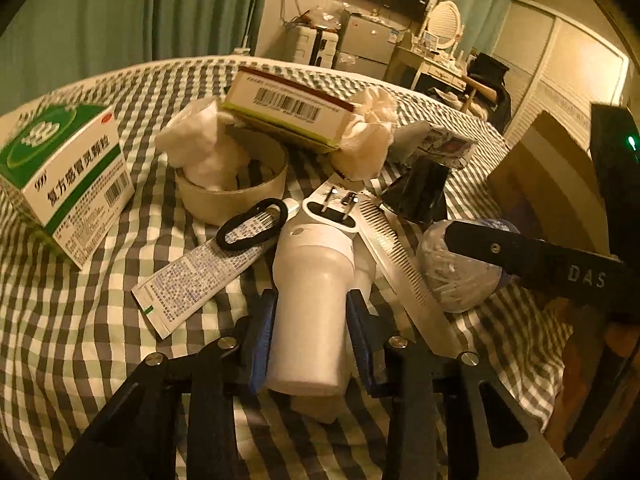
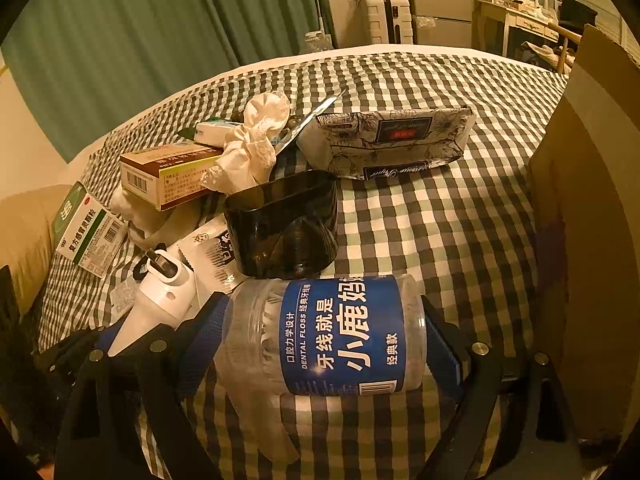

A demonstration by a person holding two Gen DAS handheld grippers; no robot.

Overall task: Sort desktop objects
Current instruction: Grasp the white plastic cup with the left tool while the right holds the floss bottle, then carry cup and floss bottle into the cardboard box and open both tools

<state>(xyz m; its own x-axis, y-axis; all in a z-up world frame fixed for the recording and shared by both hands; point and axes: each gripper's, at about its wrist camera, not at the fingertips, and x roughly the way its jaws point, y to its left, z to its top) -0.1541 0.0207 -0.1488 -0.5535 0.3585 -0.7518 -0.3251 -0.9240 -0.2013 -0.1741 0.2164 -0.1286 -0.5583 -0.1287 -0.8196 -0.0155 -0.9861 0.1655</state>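
Observation:
My left gripper [image 1: 310, 316] is shut on a white plug-in device [image 1: 312, 300] with two metal prongs, its blue pads against both sides. The device also shows in the right wrist view [image 2: 160, 300]. My right gripper [image 2: 326, 340] is shut on a clear dental floss jar [image 2: 320, 340] with a blue label, lying on its side on the checked cloth. In the left wrist view the jar [image 1: 456, 268] sits at the right under the right gripper's black finger. A white comb [image 1: 396, 256], a printed tube [image 1: 200, 272] and a black hair tie [image 1: 252, 224] lie around the device.
A green medicine box [image 1: 68, 176], a tape roll [image 1: 236, 192] stuffed with tissue, a brown-and-white box [image 1: 288, 108] and crumpled cloth [image 1: 368, 136] lie behind. A black cup [image 2: 284, 224] and a tissue pack [image 2: 388, 140] lie ahead. A cardboard box [image 2: 588, 240] stands at the right.

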